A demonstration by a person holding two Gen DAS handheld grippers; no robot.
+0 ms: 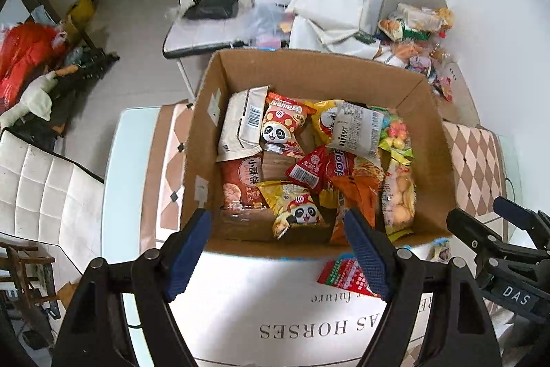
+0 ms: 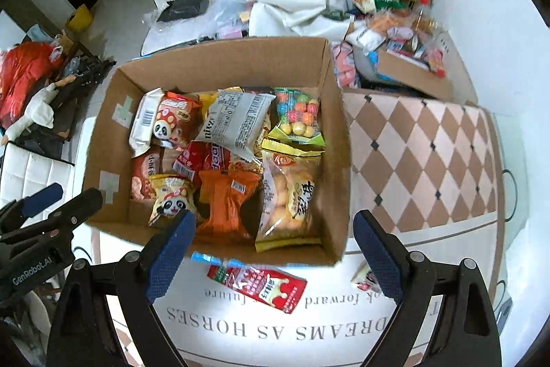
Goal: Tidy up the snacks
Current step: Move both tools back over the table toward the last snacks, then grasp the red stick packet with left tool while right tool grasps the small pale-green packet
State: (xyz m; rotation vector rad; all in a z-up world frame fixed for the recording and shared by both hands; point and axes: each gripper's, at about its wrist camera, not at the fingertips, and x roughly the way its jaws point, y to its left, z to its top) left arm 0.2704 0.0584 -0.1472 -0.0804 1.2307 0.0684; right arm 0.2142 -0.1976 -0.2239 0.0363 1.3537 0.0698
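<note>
Cardboard box (image 2: pixel 220 67) fills the centre of both wrist views, packed with snack packets. Loose items left on the counter (image 2: pixel 429 239), on the printed white cloth below the box's near wall: a red snack packet (image 2: pixel 257 286) at lower centre of the right wrist view, and a small pale packet (image 2: pixel 361 276) at lower right, partly behind a gripper finger.

Right gripper (image 2: pixel 270 258): jaws wide apart, nothing between them. Left gripper (image 1: pixel 278 251): jaws likewise wide, empty.

Key relation: in the right wrist view the red snack packet lies almost directly between the two blue pads, just below the box's near wall. Its long axis runs from left to lower right across the frame, roughly across the finger line. In the left wrist view the same red snack packet (image 1: pixel 338 274) sits toward the lower right, mostly hidden behind that gripper's right-hand finger, so it is off-centre there.

Judgement: the right gripper is the better placed for this packet; a short drop should do, with a small wrist turn so the pads close across the narrow side. The small pale packet sits at the right edge of the right gripper's span and looks like the item after that.
</note>
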